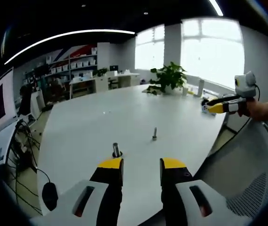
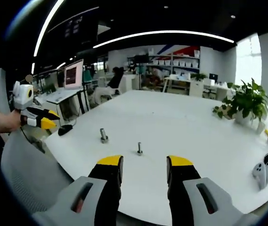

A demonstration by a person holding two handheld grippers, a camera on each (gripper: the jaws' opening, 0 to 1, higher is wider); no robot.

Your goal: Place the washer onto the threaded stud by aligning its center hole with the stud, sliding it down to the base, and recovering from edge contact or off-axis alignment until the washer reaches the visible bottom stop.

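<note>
You see a big white table [image 1: 124, 117] filling the middle of both views. Two small metal studs stand on it, low in the frame: a thicker one [image 1: 116, 150] and a thinner one [image 1: 154, 134]. At the far edge sits a green plant [image 1: 170, 76].

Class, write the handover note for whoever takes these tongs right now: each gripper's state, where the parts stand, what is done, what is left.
Left tongs: open, empty, held above the near table edge.
Right tongs: open, empty, also at the table's edge.
Two upright metal pieces stand apart on the white table: a thicker one and a thinner stud. Too small to tell which carries the washer.
Done: nothing gripped.
Left: find the washer, seat it on the stud.
</note>
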